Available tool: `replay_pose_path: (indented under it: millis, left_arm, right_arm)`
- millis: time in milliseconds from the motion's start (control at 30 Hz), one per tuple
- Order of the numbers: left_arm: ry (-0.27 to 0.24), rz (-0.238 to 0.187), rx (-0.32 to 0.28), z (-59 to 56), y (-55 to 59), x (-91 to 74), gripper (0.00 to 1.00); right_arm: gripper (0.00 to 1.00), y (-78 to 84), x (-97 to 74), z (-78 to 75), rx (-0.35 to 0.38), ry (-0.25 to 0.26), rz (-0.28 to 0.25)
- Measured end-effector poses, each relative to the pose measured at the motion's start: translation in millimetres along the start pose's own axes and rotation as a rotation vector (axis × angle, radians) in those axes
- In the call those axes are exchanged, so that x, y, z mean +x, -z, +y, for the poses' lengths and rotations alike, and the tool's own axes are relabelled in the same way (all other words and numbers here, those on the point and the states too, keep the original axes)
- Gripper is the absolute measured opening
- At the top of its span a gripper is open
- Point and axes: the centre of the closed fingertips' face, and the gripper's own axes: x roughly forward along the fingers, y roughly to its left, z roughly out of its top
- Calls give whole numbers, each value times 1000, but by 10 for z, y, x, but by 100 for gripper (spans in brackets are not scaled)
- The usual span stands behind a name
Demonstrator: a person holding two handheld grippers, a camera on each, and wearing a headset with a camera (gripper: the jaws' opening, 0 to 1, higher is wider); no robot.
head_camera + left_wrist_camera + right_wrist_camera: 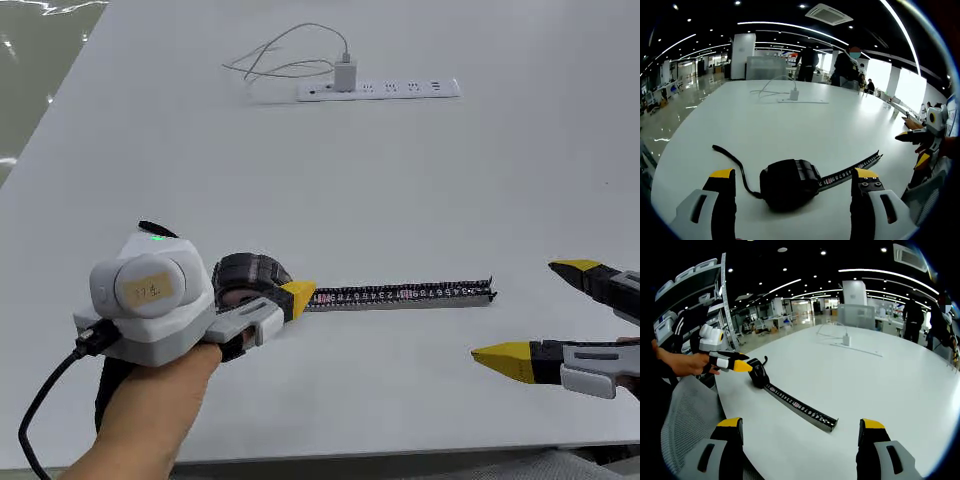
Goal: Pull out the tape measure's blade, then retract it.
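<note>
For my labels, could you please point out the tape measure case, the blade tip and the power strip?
tape measure case (789, 182): left gripper view, top face.
blade tip (830, 424): right gripper view, end hook.
power strip (400, 88): head view, middle.

On the white tabletop (420, 190) lies a round black tape measure case (248, 273), its dark numbered blade (400, 294) stretched flat to the right. The yellow-tipped left claw (285, 292) sits at the case. The right claw (540, 312) gapes wide near the blade's tip. A white power strip (380, 89) lies far back.
</note>
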Motion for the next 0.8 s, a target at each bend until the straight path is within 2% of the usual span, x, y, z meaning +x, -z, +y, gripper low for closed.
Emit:
replay_pose_path:
  millis: [100, 167, 267, 500, 800]
  left_arm:
    - [-16, 7, -44, 1, 44, 50, 93]
    - [-24, -3, -40, -2, 51, 83, 92]
    - [-35, 5, -36, -3, 89, 132, 87]
    - [-60, 6, -83, 36, 123, 192, 83]
    - [-93, 9, -105, 88, 172, 229, 80]
  right_arm:
    - [94, 16, 14, -4, 0, -3, 3]
    - [94, 22, 20, -6, 0, -5, 4]
    - [94, 33, 27, -9, -2, -7, 6]
    - [92, 104, 105, -58, 1, -6, 21]
    - [91, 84, 124, -67, 3, -13, 21]
